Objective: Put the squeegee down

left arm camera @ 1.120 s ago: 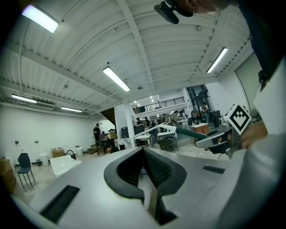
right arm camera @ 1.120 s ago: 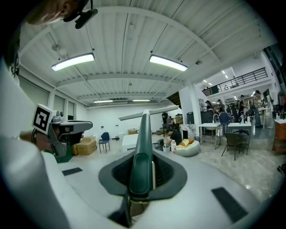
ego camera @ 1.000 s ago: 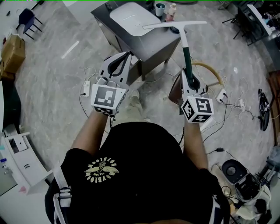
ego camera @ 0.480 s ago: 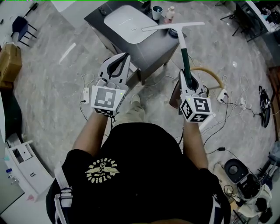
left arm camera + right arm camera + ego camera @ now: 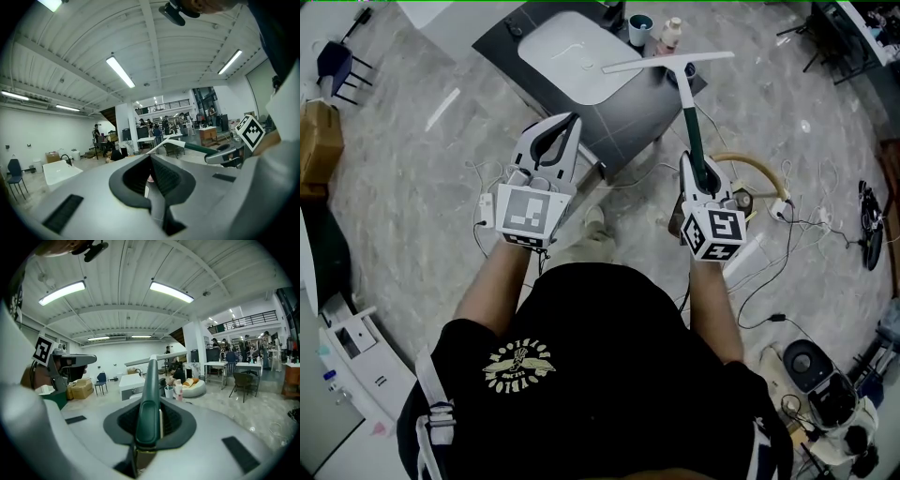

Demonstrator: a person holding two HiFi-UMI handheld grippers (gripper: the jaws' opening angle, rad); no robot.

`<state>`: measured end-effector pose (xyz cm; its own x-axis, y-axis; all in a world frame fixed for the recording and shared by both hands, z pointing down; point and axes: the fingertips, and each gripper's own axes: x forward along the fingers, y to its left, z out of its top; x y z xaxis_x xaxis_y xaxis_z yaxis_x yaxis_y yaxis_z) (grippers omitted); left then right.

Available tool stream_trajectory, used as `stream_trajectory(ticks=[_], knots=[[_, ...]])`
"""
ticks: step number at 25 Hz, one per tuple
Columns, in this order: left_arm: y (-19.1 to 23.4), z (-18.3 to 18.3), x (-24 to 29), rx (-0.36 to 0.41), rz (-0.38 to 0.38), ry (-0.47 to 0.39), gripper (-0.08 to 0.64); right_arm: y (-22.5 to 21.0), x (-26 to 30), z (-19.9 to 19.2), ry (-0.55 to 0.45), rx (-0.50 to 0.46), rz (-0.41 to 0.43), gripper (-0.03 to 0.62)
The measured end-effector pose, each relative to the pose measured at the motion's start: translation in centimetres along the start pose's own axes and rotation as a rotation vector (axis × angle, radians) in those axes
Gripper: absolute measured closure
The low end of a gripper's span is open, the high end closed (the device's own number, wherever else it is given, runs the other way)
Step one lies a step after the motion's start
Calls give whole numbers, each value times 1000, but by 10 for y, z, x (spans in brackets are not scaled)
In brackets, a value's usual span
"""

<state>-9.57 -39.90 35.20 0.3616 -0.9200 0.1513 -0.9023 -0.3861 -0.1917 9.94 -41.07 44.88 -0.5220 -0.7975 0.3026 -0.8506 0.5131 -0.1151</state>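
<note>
The butt of the squeegee's [image 5: 692,117] dark green handle was buried in the right gripper [image 5: 701,172], whose jaws were pinched narrowly around it; the rest of the handle ran up to a white blade held in the air over the right end of the sink cabinet [image 5: 628,131]. The cabinet's far edge was cut off by the top of the head view. A cup [image 5: 640,28] and a small bottle [image 5: 672,33] stood at the cabinet's far right, just beyond the blade. The cup's inside was dark, its contents unreadable. The white basin [image 5: 567,56] was sunk in the cabinet's top. The left gripper [image 5: 570,122] hung at the cabinet's near side, jaws closed tip to tip on nothing. Both hands were hidden behind the marker cubes.
</note>
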Motion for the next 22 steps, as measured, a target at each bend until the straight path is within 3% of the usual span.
stream_trajectory(ticks=[9, 22], knots=[[28, -23, 40, -1, -34, 34, 537, -19, 59, -27, 56, 42, -30, 523], [44, -40, 74, 20, -104, 7, 537, -36, 129, -99, 157, 154, -91, 523]])
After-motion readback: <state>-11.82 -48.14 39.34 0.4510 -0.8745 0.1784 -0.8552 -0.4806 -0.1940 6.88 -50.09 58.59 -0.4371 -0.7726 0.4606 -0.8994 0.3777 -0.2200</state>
